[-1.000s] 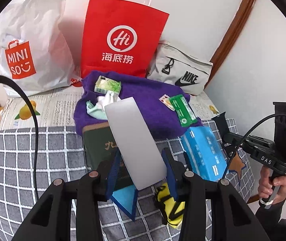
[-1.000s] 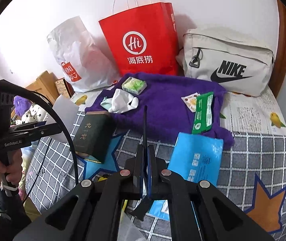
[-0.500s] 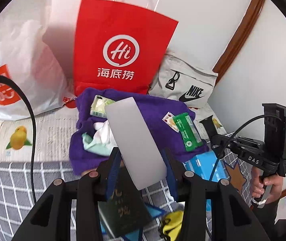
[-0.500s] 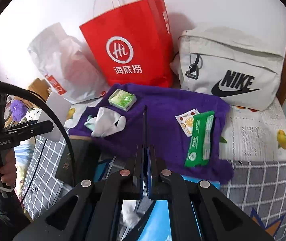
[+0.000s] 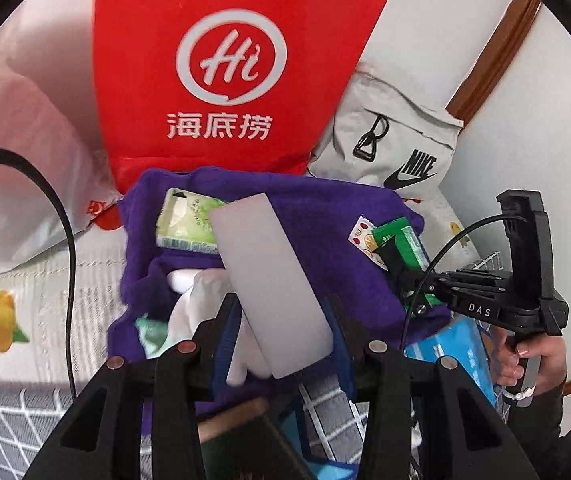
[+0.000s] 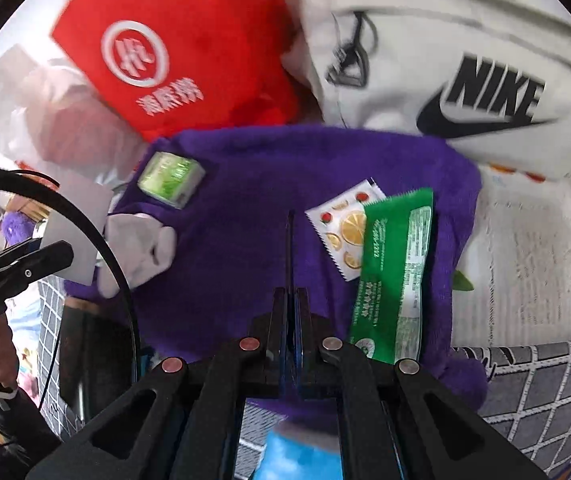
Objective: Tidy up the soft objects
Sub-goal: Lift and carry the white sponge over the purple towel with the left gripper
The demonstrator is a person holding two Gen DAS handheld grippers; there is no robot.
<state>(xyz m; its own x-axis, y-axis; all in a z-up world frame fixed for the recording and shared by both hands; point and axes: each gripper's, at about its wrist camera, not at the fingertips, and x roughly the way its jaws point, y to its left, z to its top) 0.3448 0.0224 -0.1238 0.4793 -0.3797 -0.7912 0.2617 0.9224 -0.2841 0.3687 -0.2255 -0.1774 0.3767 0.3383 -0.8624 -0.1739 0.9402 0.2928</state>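
Note:
A purple towel (image 5: 317, 216) (image 6: 245, 216) lies on the bed with a green tissue pack (image 5: 187, 222) (image 6: 171, 178), a white crumpled cloth (image 5: 201, 304) (image 6: 137, 244), a fruit-print sachet (image 6: 345, 224) and a green wipes pack (image 6: 395, 276) (image 5: 401, 240) on it. My left gripper (image 5: 281, 320) is shut on a grey-white flat card (image 5: 269, 280), held above the white cloth. My right gripper (image 6: 290, 300) is shut on a thin dark flat piece (image 6: 289, 248) over the towel's middle.
A red Hi paper bag (image 5: 237, 64) (image 6: 173, 44), a white plastic bag (image 5: 17, 152) and a white Nike bag (image 5: 397, 152) (image 6: 445, 68) stand behind the towel. A dark green book (image 5: 245, 444) and a blue pack (image 5: 465, 352) lie on the grey checked blanket (image 6: 545, 392).
Both grippers have moved forward toward the towel and the bags, each keeping hold of its flat piece. The right wrist view is now blurred by motion.

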